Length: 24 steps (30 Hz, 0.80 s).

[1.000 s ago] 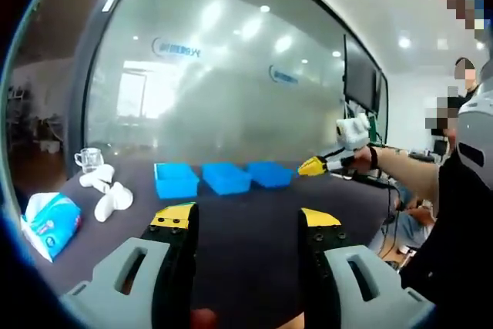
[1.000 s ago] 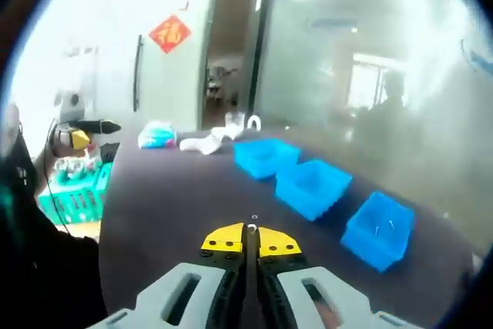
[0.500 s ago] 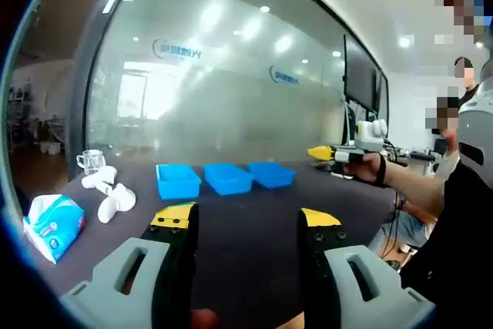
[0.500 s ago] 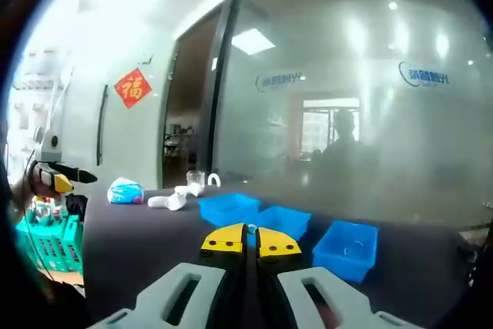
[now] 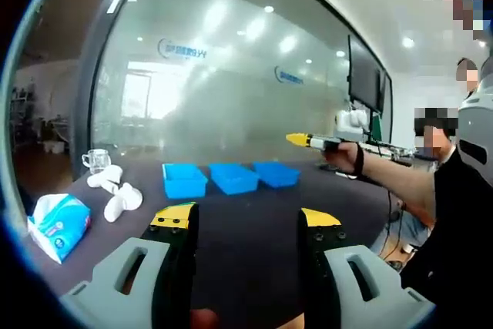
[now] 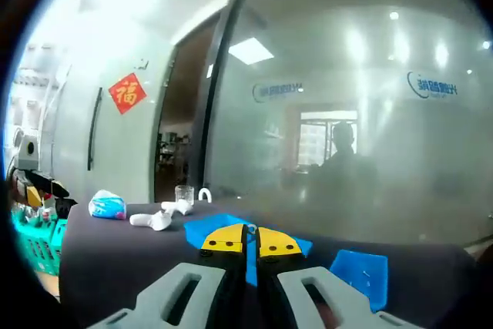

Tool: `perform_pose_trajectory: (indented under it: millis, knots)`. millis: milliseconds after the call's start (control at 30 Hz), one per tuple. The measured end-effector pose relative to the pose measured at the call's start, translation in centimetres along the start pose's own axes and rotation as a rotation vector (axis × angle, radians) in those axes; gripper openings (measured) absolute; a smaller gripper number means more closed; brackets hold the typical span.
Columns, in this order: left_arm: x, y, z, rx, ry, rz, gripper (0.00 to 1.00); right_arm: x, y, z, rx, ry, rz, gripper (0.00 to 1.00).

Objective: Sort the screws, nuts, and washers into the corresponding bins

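tissue pack (image 5: pixel 58 223); perhaps cups (image 5: pixel 115 196) beside bins (image 5: pixel 229 177)

The left gripper (image 5: pixel 245 221) and right gripper (image 6: pixel 251 241) share one build, pale grey slotted jaws capped with yellow tips on black inner faces, while the person (image 5: pixel 454 213) wears a black top and a dark wrist strap (image 5: pixel 358 161).

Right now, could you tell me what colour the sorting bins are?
Bright blue; the three bins show best in the left gripper view.
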<state>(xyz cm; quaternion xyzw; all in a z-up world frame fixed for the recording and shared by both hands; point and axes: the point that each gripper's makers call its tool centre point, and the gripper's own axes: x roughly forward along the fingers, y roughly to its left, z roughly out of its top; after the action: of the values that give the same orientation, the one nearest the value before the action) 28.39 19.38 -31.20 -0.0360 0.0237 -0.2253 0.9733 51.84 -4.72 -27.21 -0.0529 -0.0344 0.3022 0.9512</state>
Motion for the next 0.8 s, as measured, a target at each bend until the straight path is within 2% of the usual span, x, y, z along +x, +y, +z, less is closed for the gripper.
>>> perform_pose_trajectory:
  millis: [167, 233, 333, 433, 600, 800]
  knots:
    - [-0.2, 0.1, 0.3, 0.002, -0.007, 0.006, 0.51, 3.4, -0.6, -1.0, 0.014, 0.044, -0.003, 0.01]
    - [-0.3, 0.1, 0.3, 0.004, -0.007, 0.008, 0.51, 4.4, -0.9, -1.4, -0.019, 0.066, -0.024, 0.01]
    - [-0.4, 0.2, 0.4, 0.007, -0.01, 0.013, 0.51, 6.1, -1.0, -1.8, -0.004, 0.087, -0.022, 0.01]
    - [-0.6, 0.4, 0.6, 0.005, -0.015, 0.021, 0.51, 7.5, -1.7, -2.6, -0.029, 0.129, -0.049, 0.01]
    - [-0.9, 0.5, 0.7, 0.01, -0.014, 0.028, 0.51, 10.4, -2.8, -3.1, -0.005, 0.148, -0.061, 0.01]
    - [-1.1, 0.5, 0.9, 0.012, -0.015, 0.034, 0.51, 12.4, -3.0, -4.3, 0.031, 0.18, -0.072, 0.01]
